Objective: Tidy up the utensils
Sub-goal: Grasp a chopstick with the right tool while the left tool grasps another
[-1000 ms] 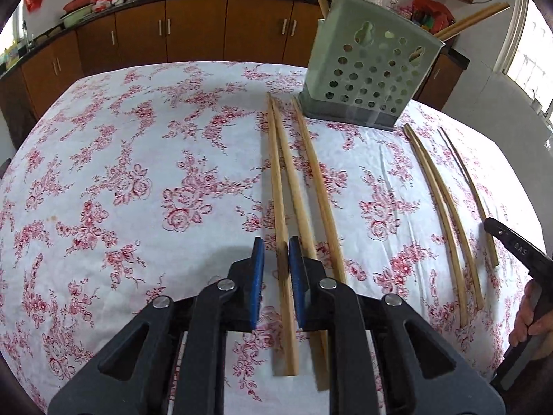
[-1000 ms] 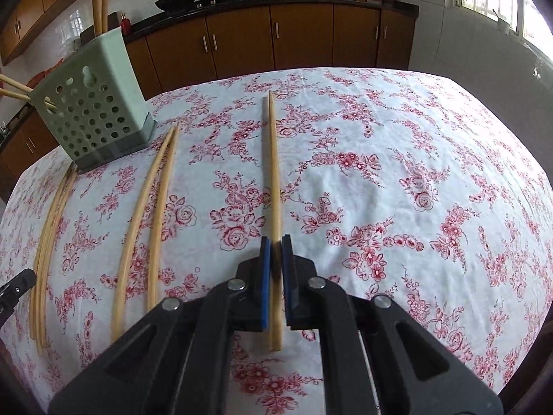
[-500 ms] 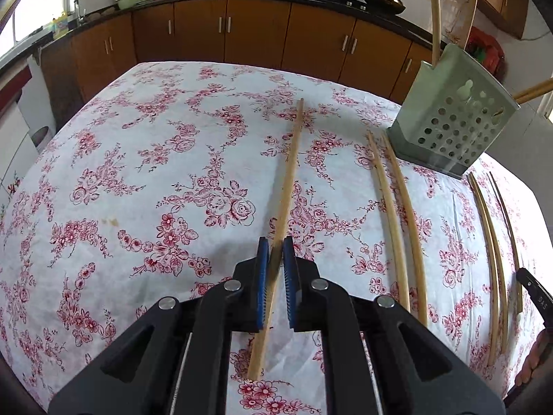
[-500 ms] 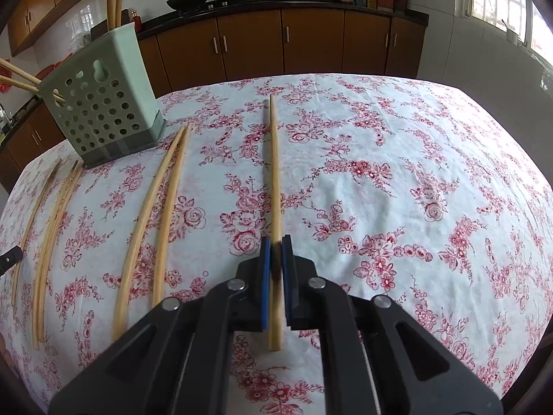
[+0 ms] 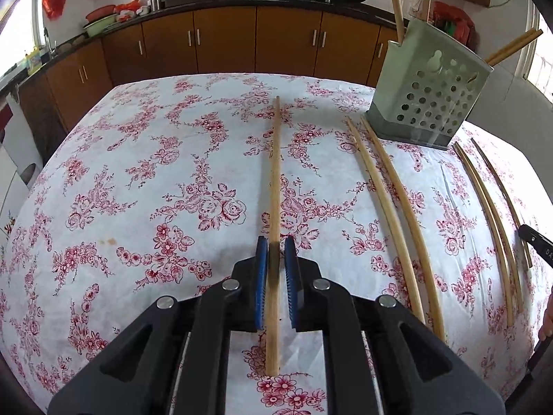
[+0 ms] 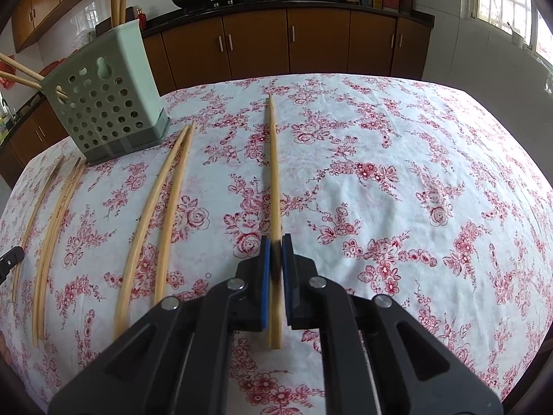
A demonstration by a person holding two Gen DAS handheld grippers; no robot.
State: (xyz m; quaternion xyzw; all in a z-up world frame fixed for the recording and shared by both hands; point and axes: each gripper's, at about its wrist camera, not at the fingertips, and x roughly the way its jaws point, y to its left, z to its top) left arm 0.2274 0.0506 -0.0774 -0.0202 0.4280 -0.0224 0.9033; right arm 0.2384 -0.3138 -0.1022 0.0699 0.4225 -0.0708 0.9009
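Note:
My left gripper [image 5: 275,247] is shut on a long bamboo chopstick [image 5: 274,186] and holds it just above the floral tablecloth. My right gripper [image 6: 275,243] is shut on another bamboo chopstick [image 6: 273,173]. A pale green perforated utensil holder [image 5: 430,95] stands at the back right in the left wrist view and at the back left in the right wrist view [image 6: 103,98], with chopsticks sticking out of it. Several loose chopsticks [image 5: 390,207] lie on the cloth near the holder; they also show in the right wrist view [image 6: 155,207].
The table [image 5: 138,173] has a white cloth with red flowers. Brown kitchen cabinets [image 5: 224,41] and a dark counter with pans run behind it. More chopsticks [image 5: 490,214] lie near the table's right edge. The other gripper's tip [image 5: 539,245] shows at the right.
My left gripper closed on one chopstick, carried it left away from the holder and turned it straight ahead. My right gripper rose slightly with its chopstick and kept its grip.

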